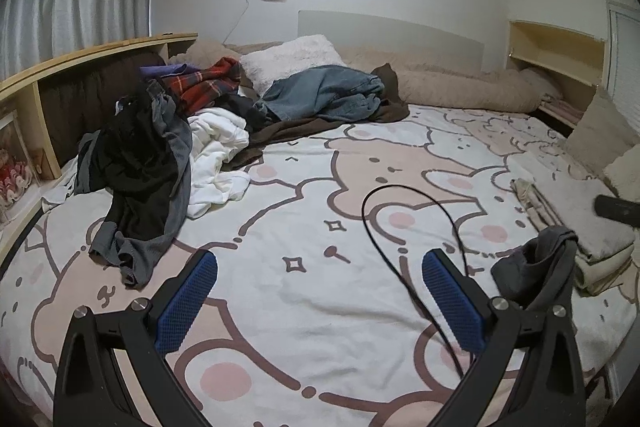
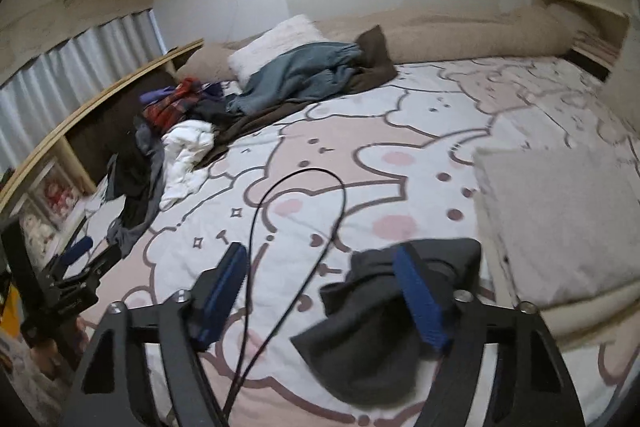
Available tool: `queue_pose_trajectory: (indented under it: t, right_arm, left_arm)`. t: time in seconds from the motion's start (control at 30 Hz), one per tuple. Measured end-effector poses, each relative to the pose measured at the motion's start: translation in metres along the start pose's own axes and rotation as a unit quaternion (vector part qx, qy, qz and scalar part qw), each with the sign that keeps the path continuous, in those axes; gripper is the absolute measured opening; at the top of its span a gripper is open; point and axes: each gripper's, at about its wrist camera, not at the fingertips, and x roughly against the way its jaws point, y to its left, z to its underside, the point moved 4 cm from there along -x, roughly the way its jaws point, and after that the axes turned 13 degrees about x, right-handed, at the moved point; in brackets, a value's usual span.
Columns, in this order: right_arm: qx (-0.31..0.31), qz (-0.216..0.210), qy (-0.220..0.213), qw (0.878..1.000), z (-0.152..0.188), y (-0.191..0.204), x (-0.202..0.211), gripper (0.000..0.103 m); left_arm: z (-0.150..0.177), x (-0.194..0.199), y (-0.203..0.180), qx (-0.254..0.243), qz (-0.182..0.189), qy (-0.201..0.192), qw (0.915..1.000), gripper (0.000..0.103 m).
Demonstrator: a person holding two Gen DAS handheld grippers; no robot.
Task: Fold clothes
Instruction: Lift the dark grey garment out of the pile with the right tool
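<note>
A heap of unfolded clothes lies at the bed's left: a black and grey garment (image 1: 140, 179), a white one (image 1: 218, 155), a red plaid one (image 1: 208, 85) and blue jeans (image 1: 324, 91). My left gripper (image 1: 320, 301) is open and empty over the bedspread (image 1: 312, 307). My right gripper (image 2: 320, 291) is open; a small dark grey garment (image 2: 372, 323) lies crumpled on the bed under and around its right finger. This garment also shows in the left wrist view (image 1: 532, 263). A folded beige stack (image 2: 560, 219) lies to the right.
A black cable (image 1: 404, 227) loops over the bed's middle. Beige pillows (image 1: 452, 83) and a white fluffy pillow (image 1: 292, 61) line the headboard. Wooden shelves (image 1: 60, 83) run along the left, another shelf (image 1: 556, 51) at far right. A dark object (image 1: 616, 209) lies at the right edge.
</note>
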Motion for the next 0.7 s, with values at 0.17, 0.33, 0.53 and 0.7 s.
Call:
queue_pose_trajectory:
  t: [0.17,0.33,0.53,0.7]
  right_arm:
    - [0.024,0.012,0.034,0.999,0.003,0.016,-0.02,0.071]
    - [-0.037,-0.053,0.108,0.992,0.025,0.025,-0.061,0.056]
    - [-0.117,0.03,0.167,0.979,0.052,-0.001,-0.094,0.044]
    - [-0.166,0.081,0.167,0.968,0.061,-0.022,-0.103,0.044]
  left_arm:
    - [-0.002,0.004,-0.011,-0.021,0.004,-0.011,0.9997,0.103]
    - [0.001,0.002,-0.017,-0.026,0.01,-0.006,0.9996,0.103]
    - [0.005,0.001,-0.014,-0.03,0.007,-0.001,0.9995,0.103]
    - [0.005,-0.003,-0.008,-0.017,0.01,0.008,0.9998,0.103]
